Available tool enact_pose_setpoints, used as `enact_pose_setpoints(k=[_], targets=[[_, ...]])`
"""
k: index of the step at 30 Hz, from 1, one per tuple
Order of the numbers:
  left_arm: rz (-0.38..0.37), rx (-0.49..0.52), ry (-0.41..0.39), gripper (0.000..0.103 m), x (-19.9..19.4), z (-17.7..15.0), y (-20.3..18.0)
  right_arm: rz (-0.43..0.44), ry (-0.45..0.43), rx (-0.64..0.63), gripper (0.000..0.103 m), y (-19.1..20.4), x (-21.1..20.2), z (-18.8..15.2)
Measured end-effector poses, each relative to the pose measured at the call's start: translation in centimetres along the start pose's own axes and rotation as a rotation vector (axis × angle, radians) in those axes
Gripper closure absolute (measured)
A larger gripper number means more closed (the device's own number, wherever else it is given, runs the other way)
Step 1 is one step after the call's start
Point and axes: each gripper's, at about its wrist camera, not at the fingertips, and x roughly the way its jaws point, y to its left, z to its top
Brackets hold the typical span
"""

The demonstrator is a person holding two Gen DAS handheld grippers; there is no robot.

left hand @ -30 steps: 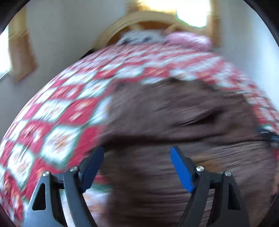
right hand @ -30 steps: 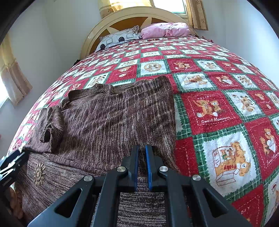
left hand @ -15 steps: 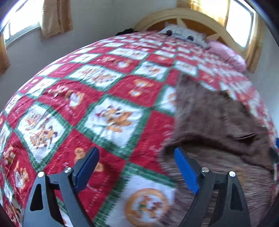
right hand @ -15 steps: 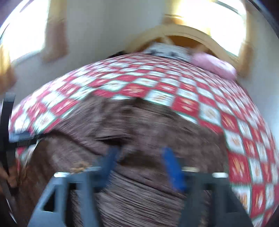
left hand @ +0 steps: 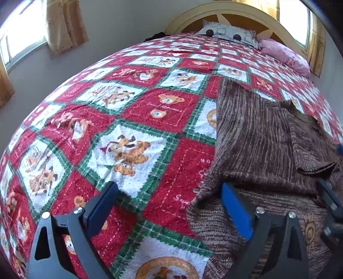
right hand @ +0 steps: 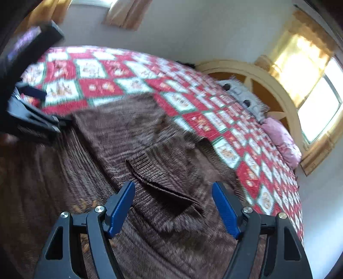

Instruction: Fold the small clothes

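A brown knitted sweater [left hand: 261, 141] lies partly folded on the bed, with a folded flap on its right side. It also shows in the right wrist view [right hand: 137, 154]. My left gripper [left hand: 169, 206] is open and empty, low over the sweater's left edge, one finger over the quilt and one over the knit. My right gripper [right hand: 173, 203] is open and empty, just above a fold in the middle of the sweater. The left gripper also shows at the left edge of the right wrist view [right hand: 32, 111].
The bed has a red, white and green teddy-bear quilt [left hand: 128, 120]. A grey pillow [left hand: 229, 35] and a pink pillow [left hand: 285, 55] lie by the wooden headboard [left hand: 235, 12]. Curtained windows [right hand: 310, 81] are in the walls.
My right gripper let go of the sweater and opened, then swung left over the sweater. My left gripper moved left to the sweater's edge and stayed open.
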Motion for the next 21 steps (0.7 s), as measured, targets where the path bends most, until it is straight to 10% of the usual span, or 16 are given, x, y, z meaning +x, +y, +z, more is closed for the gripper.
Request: enact_pose_setpoints(k=[2,6,12,17,21], targets=[[-0.005,-0.016,0.000,0.002,-0.1,-0.1,0.2,0.073,0.059,0.037,0.070,0.0,2.1,0.3],[-0.009,-0.021,0.001,0.001,0.0,0.0,0.2,0.188,0.040,0.341,0.094,-3.8,2.4,0.6],[-0.024,-0.053,-0.005,0.001,-0.1,-0.1,0.8,0.369,0.030,1.059,0.094,-12.8,4.6,-7.3],[-0.027,-0.057,-0.004,0.001,0.0,-0.1,0.9,0.449,0.020,1.224,0.090,-14.0,4.2,-10.6],[-0.029,-0.056,-0.002,0.001,0.0,-0.1,0.9,0.420,-0.027,1.209,0.047,-13.3,1.5,-10.8]])
